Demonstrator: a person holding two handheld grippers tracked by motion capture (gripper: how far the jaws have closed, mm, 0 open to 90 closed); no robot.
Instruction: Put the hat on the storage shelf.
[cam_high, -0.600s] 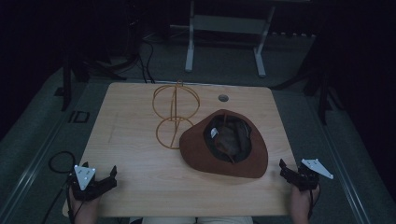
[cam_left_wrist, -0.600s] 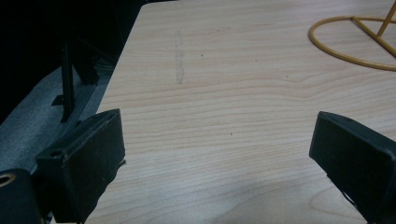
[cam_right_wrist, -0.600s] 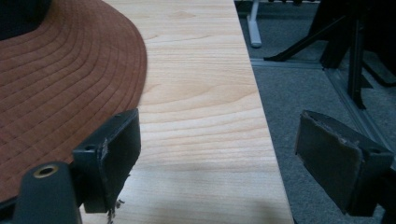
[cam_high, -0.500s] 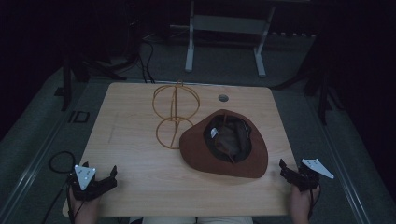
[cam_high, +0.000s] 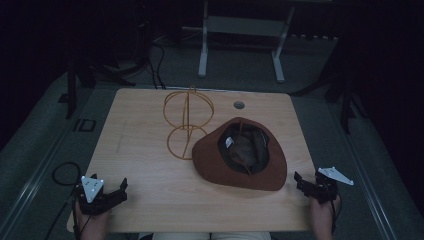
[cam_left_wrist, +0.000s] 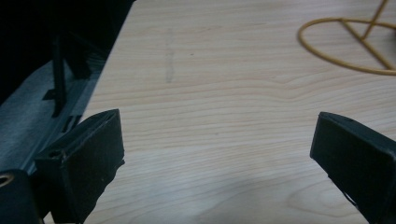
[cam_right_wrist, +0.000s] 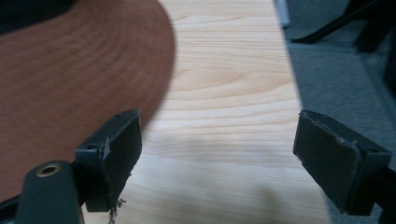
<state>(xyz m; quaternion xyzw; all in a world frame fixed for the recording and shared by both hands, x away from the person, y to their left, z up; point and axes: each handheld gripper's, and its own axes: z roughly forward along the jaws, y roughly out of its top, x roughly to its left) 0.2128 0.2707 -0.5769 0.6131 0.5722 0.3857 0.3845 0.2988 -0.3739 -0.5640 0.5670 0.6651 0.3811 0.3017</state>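
While jaws gape, hands (cam_high: 92, 220) low

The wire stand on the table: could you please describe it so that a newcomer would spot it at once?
Start at the wooden table and find the brown hat lying crown down right of its middle. Touching the hat's left brim stands the wire stand, thin golden rings on a round base, the one see-through frame there.

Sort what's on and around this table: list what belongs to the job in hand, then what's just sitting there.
In the job:
- brown hat, lying brim-up, nearest the right gripper
- gold wire stand, beside the hat
- left gripper, jaws open, holding nothing

Just there:
- grommet in the table
- white frame on the floor behind
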